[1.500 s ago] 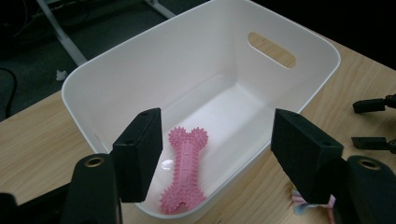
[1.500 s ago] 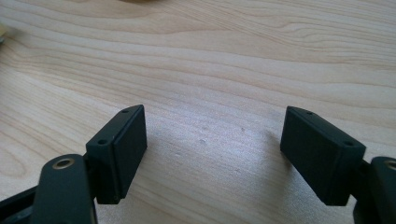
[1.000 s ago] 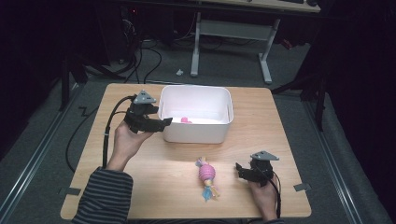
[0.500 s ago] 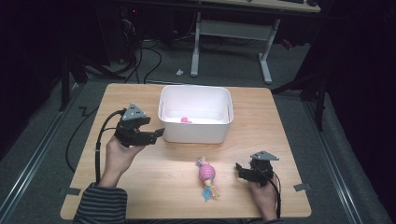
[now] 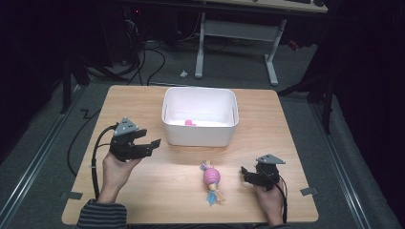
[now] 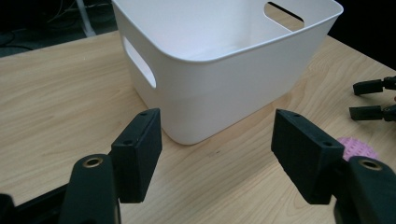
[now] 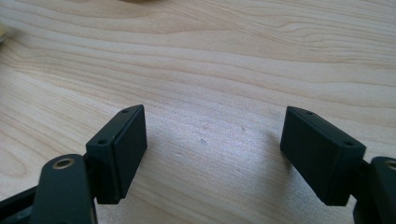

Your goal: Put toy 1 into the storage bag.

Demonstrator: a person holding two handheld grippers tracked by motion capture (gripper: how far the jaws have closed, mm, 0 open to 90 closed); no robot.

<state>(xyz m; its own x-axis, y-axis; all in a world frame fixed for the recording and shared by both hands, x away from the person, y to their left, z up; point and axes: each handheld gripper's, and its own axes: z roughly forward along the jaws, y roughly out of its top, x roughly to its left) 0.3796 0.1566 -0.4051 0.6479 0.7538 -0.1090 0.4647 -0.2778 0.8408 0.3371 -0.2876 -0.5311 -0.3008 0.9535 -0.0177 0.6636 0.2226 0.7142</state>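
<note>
A white plastic bin (image 5: 199,133) stands at the table's middle back, with a small pink object (image 5: 189,122) on its floor. A pink ball toy with coloured tassels (image 5: 211,177) lies on the wood in front of the bin. My left gripper (image 5: 152,139) hovers left of the bin's front corner, open and holding nothing. In the left gripper view its jaws (image 6: 217,154) frame the bin's corner (image 6: 224,79), with the toy (image 6: 357,147) at the right edge. My right gripper (image 5: 244,174) rests low to the right of the toy, open over bare wood (image 7: 212,154).
The wooden table (image 5: 286,124) has bare stretches on both sides of the bin. Its front edge lies just behind both hands. Cables trail from the left gripper over the table's left side. A desk frame (image 5: 234,33) stands on the floor beyond.
My left gripper has drawn back from the bin's left rim toward the near left and sunk lower. The right gripper and the toy have stayed put.
</note>
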